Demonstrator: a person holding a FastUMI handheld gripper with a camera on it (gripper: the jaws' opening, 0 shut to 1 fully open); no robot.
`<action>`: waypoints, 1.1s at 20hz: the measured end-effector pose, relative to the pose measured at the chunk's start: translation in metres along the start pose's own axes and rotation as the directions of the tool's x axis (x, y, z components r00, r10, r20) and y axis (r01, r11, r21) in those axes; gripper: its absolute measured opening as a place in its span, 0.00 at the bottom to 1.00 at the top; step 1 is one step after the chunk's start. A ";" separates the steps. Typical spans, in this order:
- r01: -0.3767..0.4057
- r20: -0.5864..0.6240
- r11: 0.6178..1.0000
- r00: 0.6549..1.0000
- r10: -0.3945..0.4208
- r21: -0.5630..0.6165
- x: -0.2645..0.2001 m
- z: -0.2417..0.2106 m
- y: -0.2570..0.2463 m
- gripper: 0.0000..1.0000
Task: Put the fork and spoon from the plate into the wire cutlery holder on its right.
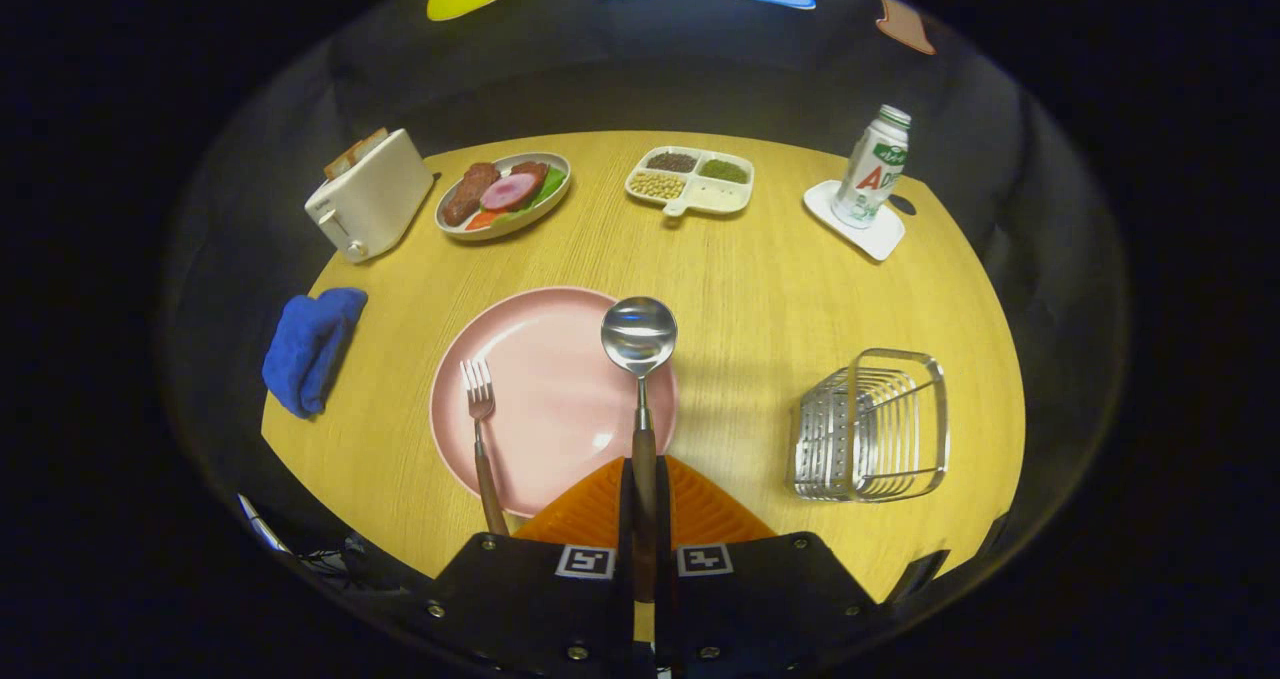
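already the fingers (644, 479) are clamped on the wooden handle of the steel spoon (639, 337); light, stiff, likely slippery at its polished bowl.

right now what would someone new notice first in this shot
The spoon stands out: the gripper is shut on its wooden handle, its shiny bowl raised over the right side of the pink plate. The fork lies on the plate's left side. To the right of the plate stands the wire cutlery holder, on the wooden table.
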State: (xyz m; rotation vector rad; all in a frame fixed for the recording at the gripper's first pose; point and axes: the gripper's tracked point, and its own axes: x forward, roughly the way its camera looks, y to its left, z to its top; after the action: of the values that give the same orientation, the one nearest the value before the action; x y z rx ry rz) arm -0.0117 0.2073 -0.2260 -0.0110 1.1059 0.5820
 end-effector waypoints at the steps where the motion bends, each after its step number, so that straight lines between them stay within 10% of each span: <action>1: 0.021 0.008 1.000 1.000 -0.021 0.005 -0.010 0.004 -0.014 0.08; 22: 0.071 -0.312 0.994 0.946 -0.094 -0.085 -0.064 -0.050 -0.129 0.08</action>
State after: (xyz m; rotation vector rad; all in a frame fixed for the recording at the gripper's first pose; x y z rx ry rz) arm -0.0160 0.0555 -0.2307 -0.2196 1.3874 0.5568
